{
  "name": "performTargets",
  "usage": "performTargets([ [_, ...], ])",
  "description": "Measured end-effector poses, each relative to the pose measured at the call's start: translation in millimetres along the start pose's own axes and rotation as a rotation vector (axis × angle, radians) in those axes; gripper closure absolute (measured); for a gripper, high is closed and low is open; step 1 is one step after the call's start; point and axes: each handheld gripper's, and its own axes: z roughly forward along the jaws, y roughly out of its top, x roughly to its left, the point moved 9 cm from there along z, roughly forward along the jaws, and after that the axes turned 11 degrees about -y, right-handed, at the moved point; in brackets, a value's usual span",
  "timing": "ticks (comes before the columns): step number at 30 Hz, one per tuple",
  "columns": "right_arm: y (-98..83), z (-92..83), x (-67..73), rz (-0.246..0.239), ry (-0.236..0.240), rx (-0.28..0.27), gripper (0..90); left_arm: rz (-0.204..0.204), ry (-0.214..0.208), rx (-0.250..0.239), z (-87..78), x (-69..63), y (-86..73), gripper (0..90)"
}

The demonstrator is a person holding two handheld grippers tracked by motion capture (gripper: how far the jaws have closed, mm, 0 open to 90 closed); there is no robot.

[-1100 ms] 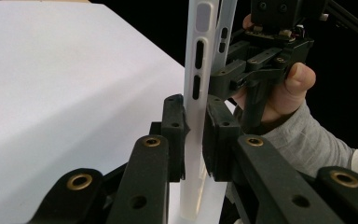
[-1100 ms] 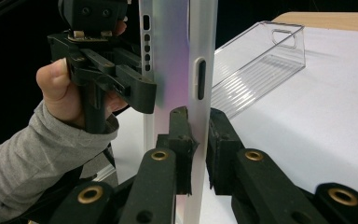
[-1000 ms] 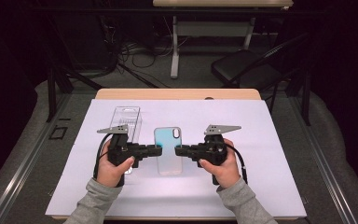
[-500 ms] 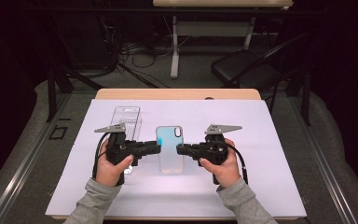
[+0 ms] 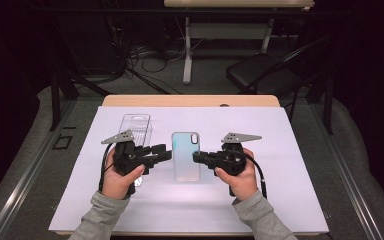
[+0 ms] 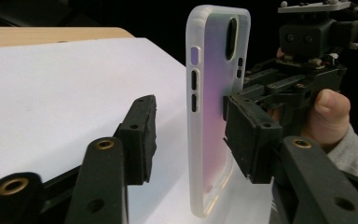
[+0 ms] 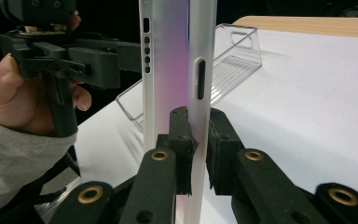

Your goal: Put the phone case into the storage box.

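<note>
1. Dark floor, cables and a folding chair (image 5: 265, 75) lie beyond the wooden table (image 5: 190, 100), which is covered by a white sheet (image 5: 300, 165).
2. Near the middle of the sheet is a translucent phone case (image 5: 185, 156), its camera cut-out at the far end.
3. At the case's right edge the right gripper (image 5: 198, 157) is clamped: in the right gripper view its two black jaws pinch the case's side wall (image 7: 196, 93) between them, pads pressed on both faces.
4. Facing it from the left is the left gripper (image 5: 167, 152), its jaws having just been opening. In the left gripper view they stand apart on either side of the case's edge (image 6: 214, 116), one well off it, the other so near that I cannot tell whether it touches.
5. Beyond the left gripper, near the case, a clear plastic package (image 5: 135, 129) lies on the sheet.
6. Both hands rest low over the sheet, grey sleeves (image 5: 100, 220) coming in from the near edge.
</note>
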Motion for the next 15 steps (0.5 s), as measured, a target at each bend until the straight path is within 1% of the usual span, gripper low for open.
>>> performTargets([
  [2, -0.1, 0.2, -0.6, 0.001, -0.006, -0.003, 82.3, 0.0, 0.014, -0.008, -0.3, 1.1, 1.0, 49.9],
  [4, -0.1, 0.0, -2.1, -0.008, -0.028, -0.006, 82.3, 0.001, 0.029, -0.008, -1.0, 2.3, 1.2, 47.7],
  [8, 0.1, 0.5, -3.9, -0.023, -0.06, -0.021, 82.2, 0.0, 0.059, -0.008, -1.8, 4.7, 1.3, 47.1],
  [10, -0.3, 1.0, -4.8, -0.027, -0.083, -0.026, 82.2, 0.003, 0.077, -0.003, -2.4, 5.7, 1.1, 46.4],
  [15, -1.6, 1.9, -6.8, -0.051, -0.134, -0.034, 82.2, 0.02, 0.12, -0.002, -4.3, 8.1, 2.3, 43.9],
])
